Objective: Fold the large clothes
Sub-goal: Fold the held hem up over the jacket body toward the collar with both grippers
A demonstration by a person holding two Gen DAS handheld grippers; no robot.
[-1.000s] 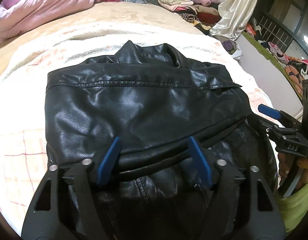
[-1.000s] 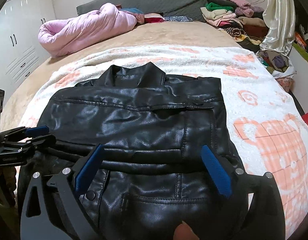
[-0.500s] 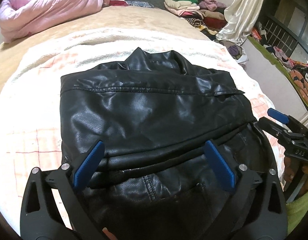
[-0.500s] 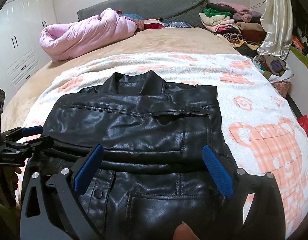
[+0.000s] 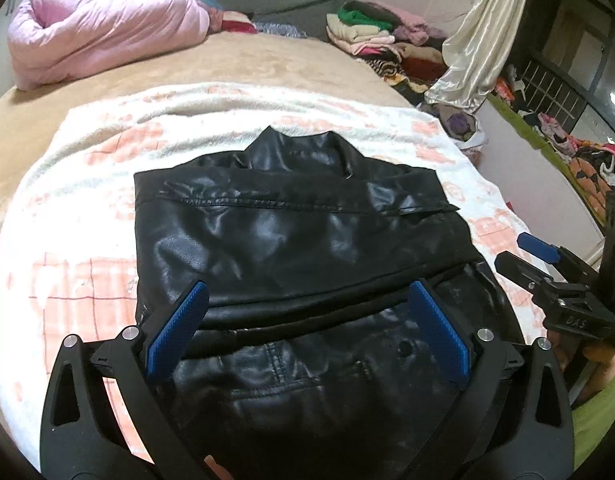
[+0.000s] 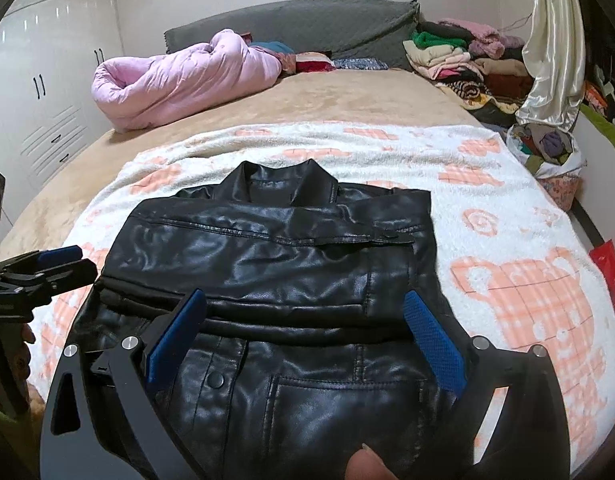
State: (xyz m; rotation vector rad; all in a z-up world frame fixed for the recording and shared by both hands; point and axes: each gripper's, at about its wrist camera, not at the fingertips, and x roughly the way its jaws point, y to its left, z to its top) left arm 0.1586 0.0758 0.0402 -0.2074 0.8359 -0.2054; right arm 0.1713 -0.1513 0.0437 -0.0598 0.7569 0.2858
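Black leather jacket (image 5: 299, 248) is seen folded into a glossy rectangle, collar up, on the blanket (image 6: 507, 216). Left tool (image 5: 305, 332) and right tool (image 6: 305, 334) are spread wide, nothing gripped.

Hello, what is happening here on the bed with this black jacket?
A person is folding a black leather jacket laid on a white and orange blanket on the bed. They hold one pair of tongs in each hand. The left tongs and the right tongs both stand open above the jacket, gripping nothing. The jacket lies partly folded, its collar pointing away.
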